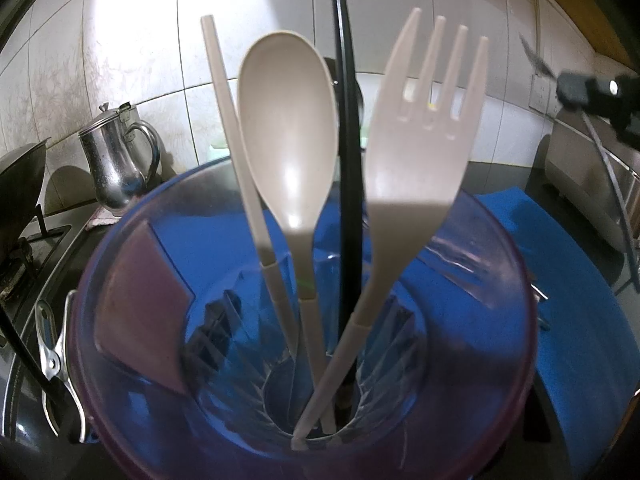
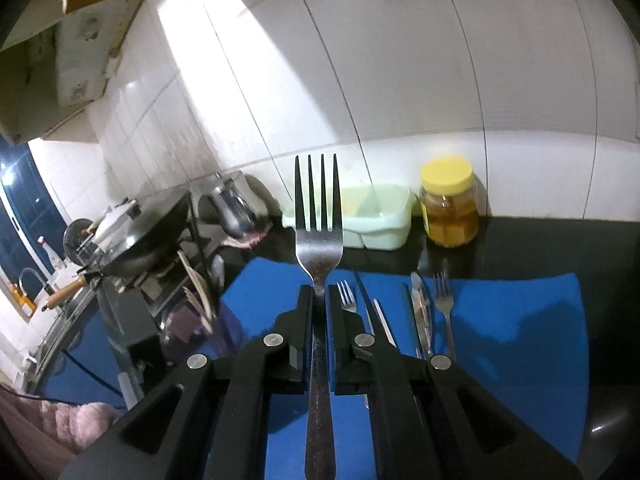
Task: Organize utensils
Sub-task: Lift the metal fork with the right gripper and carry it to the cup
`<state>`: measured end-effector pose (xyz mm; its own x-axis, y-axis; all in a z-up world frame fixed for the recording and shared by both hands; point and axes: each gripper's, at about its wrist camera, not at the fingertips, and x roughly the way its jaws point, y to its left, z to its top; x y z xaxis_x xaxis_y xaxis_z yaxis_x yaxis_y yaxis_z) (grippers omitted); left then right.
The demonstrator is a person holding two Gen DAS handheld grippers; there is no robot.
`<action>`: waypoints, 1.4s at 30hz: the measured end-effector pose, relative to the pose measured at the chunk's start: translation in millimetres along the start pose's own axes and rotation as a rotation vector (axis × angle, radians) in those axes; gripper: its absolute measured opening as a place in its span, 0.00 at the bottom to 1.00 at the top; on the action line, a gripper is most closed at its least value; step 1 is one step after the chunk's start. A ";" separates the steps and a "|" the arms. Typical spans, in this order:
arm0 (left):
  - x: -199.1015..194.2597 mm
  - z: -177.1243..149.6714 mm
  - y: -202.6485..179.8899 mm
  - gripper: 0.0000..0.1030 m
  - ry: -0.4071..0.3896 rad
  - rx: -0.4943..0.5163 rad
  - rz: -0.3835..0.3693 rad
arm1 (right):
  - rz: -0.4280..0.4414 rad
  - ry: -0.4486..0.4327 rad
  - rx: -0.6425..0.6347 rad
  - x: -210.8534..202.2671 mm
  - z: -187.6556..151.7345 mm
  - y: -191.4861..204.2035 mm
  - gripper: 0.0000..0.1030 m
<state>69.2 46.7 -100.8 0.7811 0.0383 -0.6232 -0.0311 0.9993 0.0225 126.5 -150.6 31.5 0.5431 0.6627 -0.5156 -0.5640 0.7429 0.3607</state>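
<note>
No readable text, labels, brands or numbers in either view. The yellow-lidded jar (image 2: 450,202) has a label strip at its left edge, too small and blurred to read. The boxes (image 2: 76,60) high on the left show unreadable marks.

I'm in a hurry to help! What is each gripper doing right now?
Left gripper: holds the clear purple-rimmed plastic cup; its fingers are hidden.
Right gripper: shut on the shiny steel fork.
</note>
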 end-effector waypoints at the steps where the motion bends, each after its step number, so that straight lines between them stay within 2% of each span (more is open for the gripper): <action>1: -0.4 -0.2 0.4 0.82 0.000 0.000 0.000 | 0.005 -0.009 -0.001 -2.9 1.7 2.9 0.06; 9: 0.0 0.0 0.0 0.82 0.001 0.001 0.002 | 0.039 -0.076 -0.024 -16.9 14.2 25.2 0.07; 22: 0.6 -0.3 -0.7 0.82 0.003 0.004 0.006 | 0.109 -0.142 -0.070 -14.9 39.9 56.9 0.07; 31: 0.9 0.0 -0.5 0.82 0.004 0.005 0.006 | 0.168 -0.151 -0.104 7.3 53.6 78.7 0.07; 42: -0.1 -0.1 -1.0 0.82 0.005 0.007 0.008 | 0.226 -0.112 -0.141 40.9 56.1 97.9 0.07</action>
<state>69.1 45.7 -100.8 0.7777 0.0468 -0.6269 -0.0336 0.9989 0.0329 128.4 -45.5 89.4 0.4549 0.8219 -0.3427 -0.7553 0.5600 0.3405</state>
